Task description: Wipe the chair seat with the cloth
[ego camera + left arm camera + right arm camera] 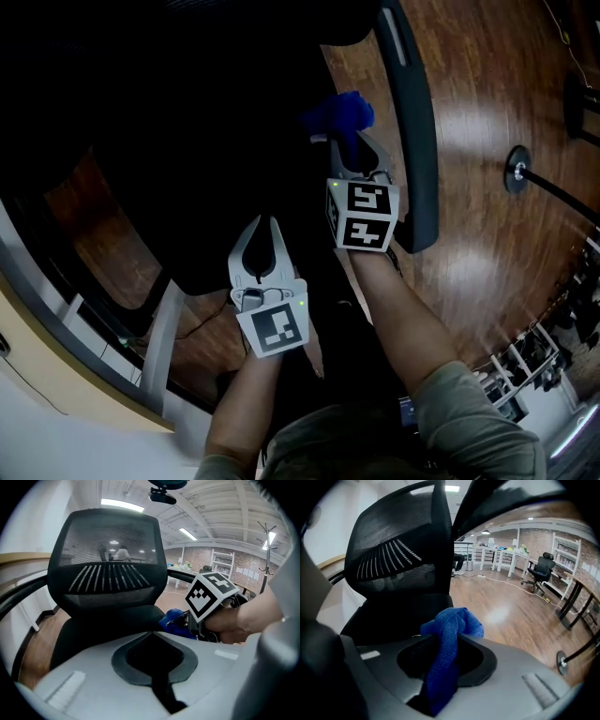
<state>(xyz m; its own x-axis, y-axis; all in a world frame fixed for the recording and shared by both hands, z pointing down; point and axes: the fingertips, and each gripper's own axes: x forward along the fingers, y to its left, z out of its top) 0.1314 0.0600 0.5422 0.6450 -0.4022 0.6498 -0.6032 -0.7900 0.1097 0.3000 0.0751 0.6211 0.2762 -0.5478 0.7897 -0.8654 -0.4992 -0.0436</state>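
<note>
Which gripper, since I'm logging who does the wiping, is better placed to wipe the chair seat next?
Right. The right gripper is shut on the blue cloth over the chair seat. The left gripper is shut on nothing, so it has no cloth to wipe with.

Deep blue with a fine knitted texture for the cloth (451, 634); black all over the chair seat (187, 159), black see-through mesh with a fan of pale stripes on the backrest (108, 559); dark grey with one light stripe along the armrest (412, 112); pale grey on the left gripper (268, 230) and right gripper (354, 155), white cubes (364, 216) with black square markers; glossy reddish-brown wood grain on the floor (487, 206); olive green on the sleeve (478, 412)
</note>
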